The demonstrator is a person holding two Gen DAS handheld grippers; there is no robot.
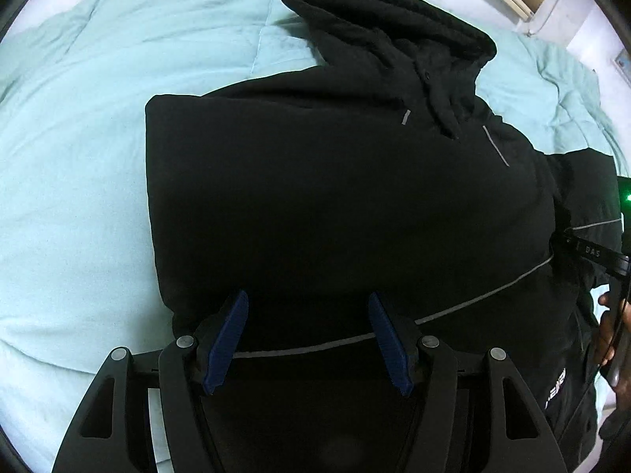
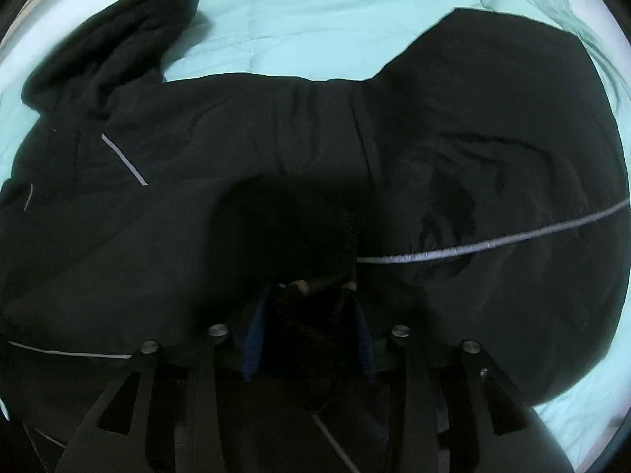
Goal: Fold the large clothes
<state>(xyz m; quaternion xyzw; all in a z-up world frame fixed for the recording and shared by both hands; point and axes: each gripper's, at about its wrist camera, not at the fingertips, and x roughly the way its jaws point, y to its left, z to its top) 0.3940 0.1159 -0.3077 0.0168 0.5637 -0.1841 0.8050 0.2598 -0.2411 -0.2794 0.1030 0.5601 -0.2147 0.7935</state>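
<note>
The black hooded jacket lies on the bed's pale green quilt, partly folded: one side is turned in to a straight edge, while the hood lies flat beyond the body, unfolded. The left hand-held gripper hovers spread over the jacket's lower body. The right hand-held gripper pinches a dark bunch of the jacket's fabric, apparently the other side. Left, by my reading: that side, hood, final halving.

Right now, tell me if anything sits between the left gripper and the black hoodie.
Nothing visible does. The left gripper is open directly over the black hoodie, which lies on the light blue bedding. The right gripper already holds a bunched sleeve.
</note>
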